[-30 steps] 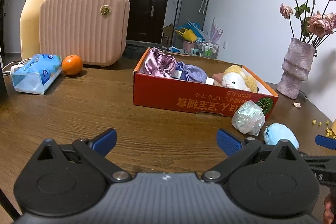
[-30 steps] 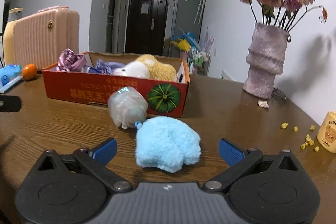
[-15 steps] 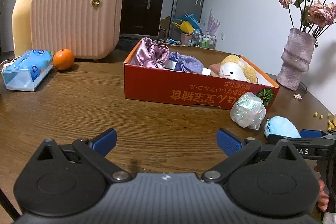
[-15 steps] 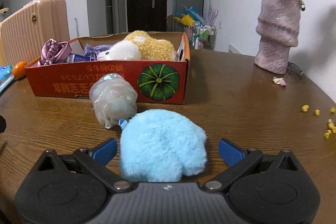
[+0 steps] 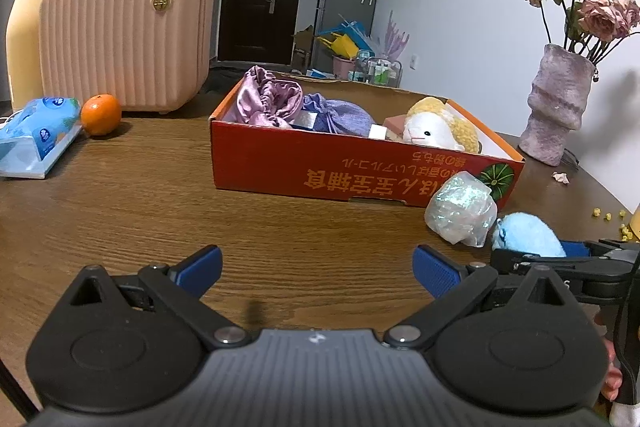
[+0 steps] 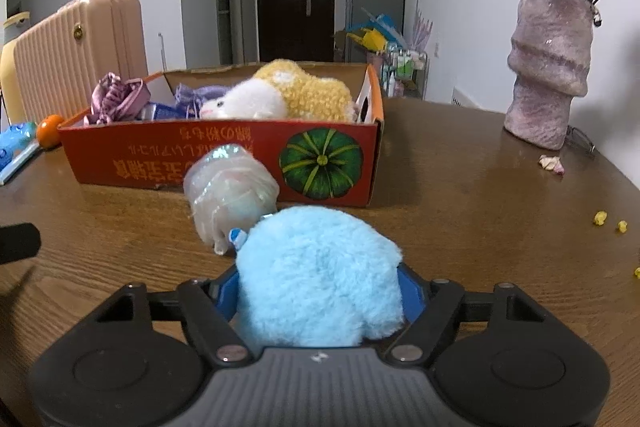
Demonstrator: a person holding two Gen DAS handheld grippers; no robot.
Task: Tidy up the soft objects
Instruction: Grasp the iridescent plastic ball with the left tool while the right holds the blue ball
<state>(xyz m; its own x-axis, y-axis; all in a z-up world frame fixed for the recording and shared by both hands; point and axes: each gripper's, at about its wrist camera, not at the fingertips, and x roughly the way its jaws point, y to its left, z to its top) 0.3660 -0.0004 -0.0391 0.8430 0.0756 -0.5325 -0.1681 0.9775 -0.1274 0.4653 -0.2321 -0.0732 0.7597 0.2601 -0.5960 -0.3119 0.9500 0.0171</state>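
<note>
Blue plush toy (image 6: 320, 275) on table (image 6: 480, 195), just short of red box (image 6: 224, 155); lies between right gripper's (image 6: 320, 301) closing jaws, pads at its flanks. Left gripper (image 5: 316, 263) empty, spread, farther away.

Wooden surface (image 5: 132, 211) carries: red cardboard box (image 5: 320, 167) at centre; tissue pack (image 5: 36, 131), orange (image 5: 101, 115) at ten o'clock; vase (image 5: 556, 107) at two o'clock.
</note>
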